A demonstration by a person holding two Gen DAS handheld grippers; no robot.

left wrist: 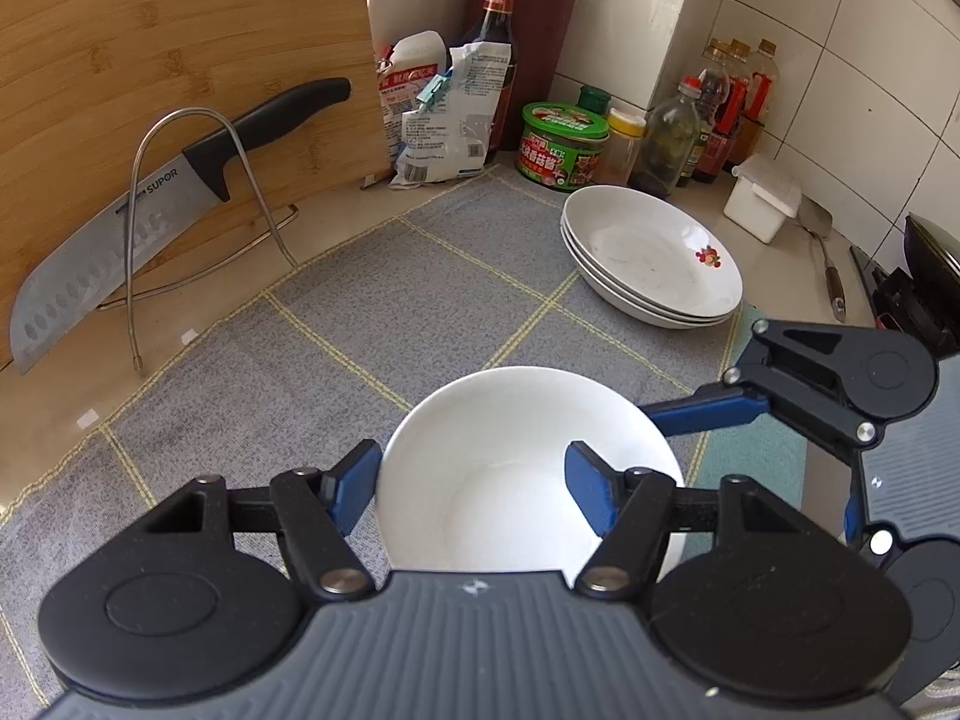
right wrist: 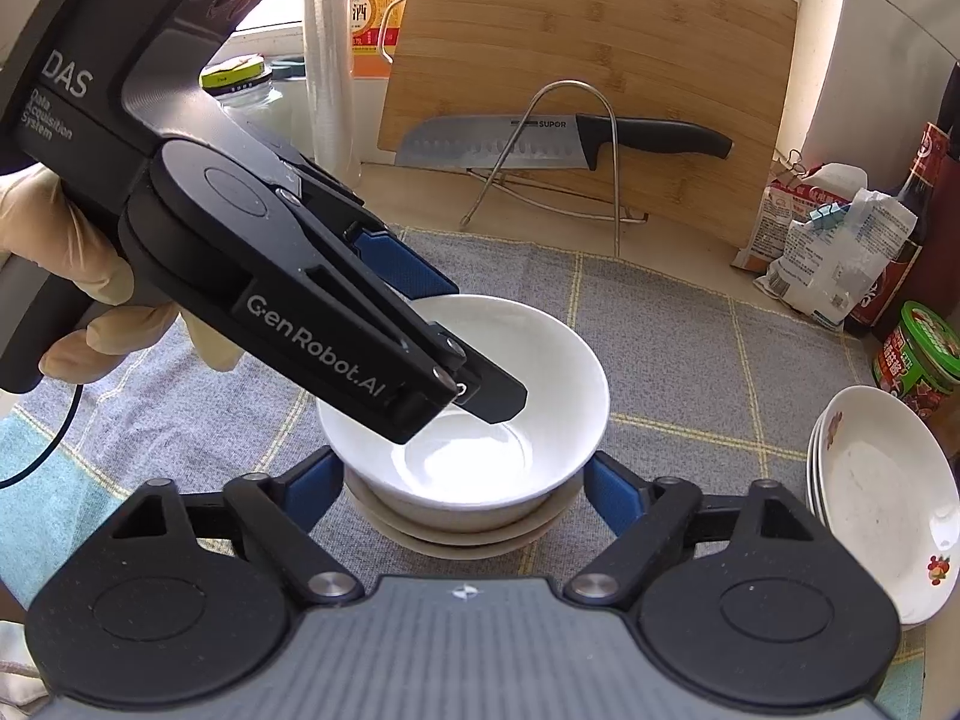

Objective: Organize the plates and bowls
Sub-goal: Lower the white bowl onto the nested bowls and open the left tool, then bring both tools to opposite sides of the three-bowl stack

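Note:
A white bowl [left wrist: 510,450] [right wrist: 480,372] sits on top of two other bowls [right wrist: 456,531] on the grey mat. My left gripper [left wrist: 474,492] straddles the bowl's rim, one pad outside the wall and the other inside; the pads stand wider apart than the thin wall. In the right wrist view it reaches in from the upper left, held by a gloved hand [right wrist: 60,276]. My right gripper [right wrist: 462,492] is open wide, a finger on each side of the bowl stack, with nothing gripped. Its blue finger [left wrist: 702,411] lies by the bowl's right edge. A stack of three white deep plates [left wrist: 654,264] [right wrist: 882,510] stands to the right.
A grey checked mat [left wrist: 372,312] covers the counter. A knife [left wrist: 120,222] leans in a wire stand against a bamboo board [left wrist: 150,60] at the back left. Packets [left wrist: 444,114], bottles, a green-lidded jar [left wrist: 561,147] and a white box [left wrist: 762,198] line the back wall.

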